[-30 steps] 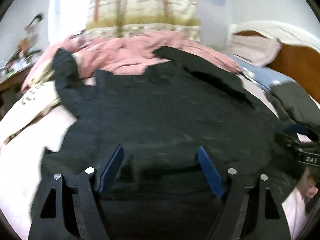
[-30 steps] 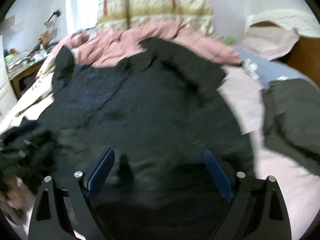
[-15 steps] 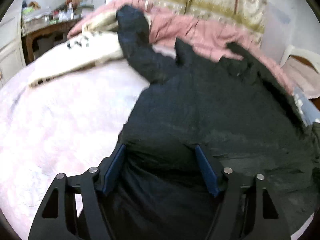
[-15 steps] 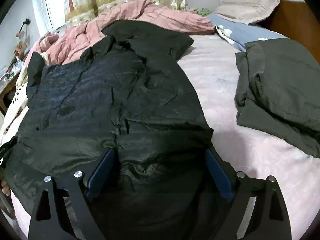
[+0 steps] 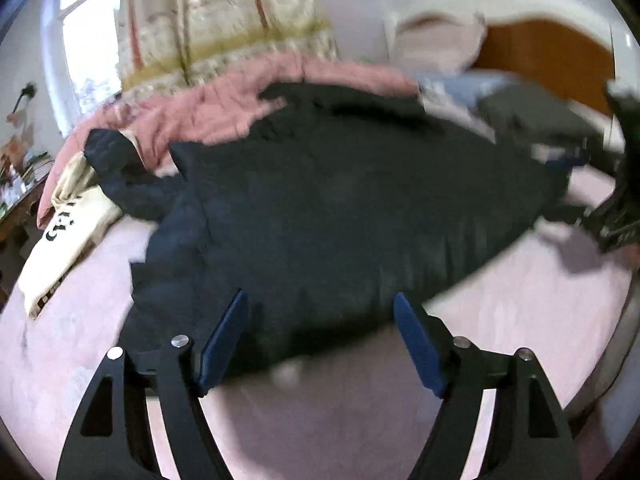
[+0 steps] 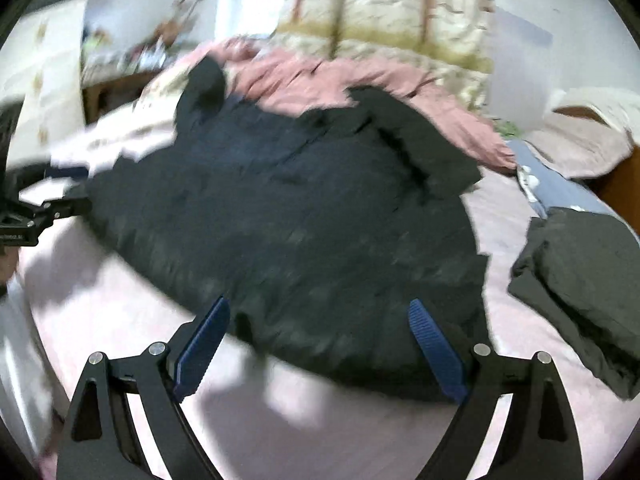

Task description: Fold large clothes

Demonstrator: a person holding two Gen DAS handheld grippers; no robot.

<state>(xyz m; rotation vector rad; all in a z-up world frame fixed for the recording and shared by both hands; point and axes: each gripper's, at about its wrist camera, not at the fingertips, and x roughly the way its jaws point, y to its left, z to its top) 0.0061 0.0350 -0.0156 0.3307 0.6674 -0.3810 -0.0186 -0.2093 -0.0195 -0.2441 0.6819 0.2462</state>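
Your work surface was a bed covered in a pale pink fleecy sheet [image 5: 360,420], bare along its near edge under both tools. Your left gripper [image 5: 320,332] had its blue-padded jaws spread and opening further, with only the hem of the big black padded jacket [image 5: 340,208] lying between the pads, unpressed. Your right gripper [image 6: 320,336] also stood wide, its pads either side of the jacket's near hem without clamping it. The jacket lay spread flat across the middle of the bed, one sleeve reaching up on the left. To its right sat a folded dark grey garment [image 6: 580,288]. Behind it was a crumpled pink quilt [image 5: 224,108], a cream printed cloth [image 5: 68,240] at the left edge, then patterned cream curtains [image 6: 400,12] and a wooden headboard [image 5: 548,64].
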